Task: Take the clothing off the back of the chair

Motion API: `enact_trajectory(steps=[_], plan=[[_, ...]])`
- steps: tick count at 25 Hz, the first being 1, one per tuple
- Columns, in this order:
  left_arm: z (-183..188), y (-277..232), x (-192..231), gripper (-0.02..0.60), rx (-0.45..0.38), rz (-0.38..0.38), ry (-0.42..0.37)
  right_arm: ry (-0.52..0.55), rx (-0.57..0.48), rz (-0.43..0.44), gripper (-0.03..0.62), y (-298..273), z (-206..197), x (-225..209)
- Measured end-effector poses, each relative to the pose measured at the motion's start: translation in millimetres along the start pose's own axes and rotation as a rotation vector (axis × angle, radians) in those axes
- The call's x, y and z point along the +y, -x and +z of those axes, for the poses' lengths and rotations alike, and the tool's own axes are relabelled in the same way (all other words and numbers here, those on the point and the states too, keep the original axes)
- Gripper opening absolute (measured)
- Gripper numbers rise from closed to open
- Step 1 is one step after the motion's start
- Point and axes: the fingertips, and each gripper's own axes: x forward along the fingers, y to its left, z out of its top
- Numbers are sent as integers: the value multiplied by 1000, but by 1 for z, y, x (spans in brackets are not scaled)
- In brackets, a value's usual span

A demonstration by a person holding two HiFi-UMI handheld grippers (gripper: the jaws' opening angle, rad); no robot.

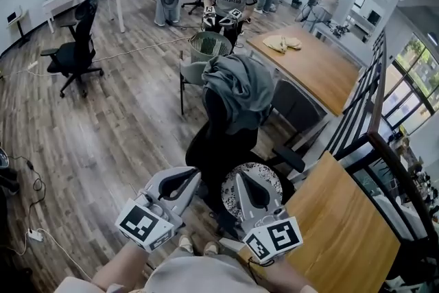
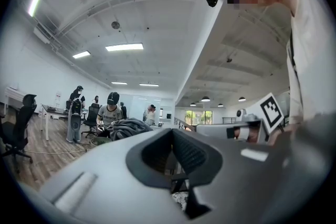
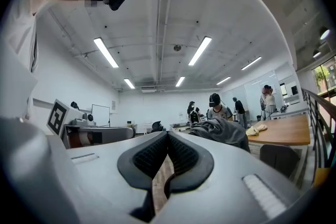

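Grey, crumpled clothing [image 1: 238, 82] drapes over the black chair [image 1: 218, 147] back.

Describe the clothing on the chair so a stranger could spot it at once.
In the head view, find the long wooden table at upper right; a black high-backed chair stands beside its near end. The crumpled grey garment draped over that chair's back is it: the pale yellow cloth lies on the tabletop, and the black swivel chair at far left is bare.

Crumpled matt grey cloth garment [image 1: 240, 87] — wood-plank floor [image 1: 116, 137], smooth wooden table [image 1: 319, 68].
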Motion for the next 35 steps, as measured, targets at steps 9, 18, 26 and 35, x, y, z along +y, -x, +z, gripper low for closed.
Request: enact_trajectory(steps=[9,18,26,35], plan=[[6,-16,-10,0,-23,-23,-3,-34,-3,4,0,1,1,-17],[74,-66,17,7,-75,-33,-176,21,-81,-62,74,-20,44,-80],[136,-115,77,91,-254,-27,-185,93,-150,-83,203,-67,92,-143],[120,-181,135,186,-215,2,-126,56,-170,-98,369,-126,99,-214]])
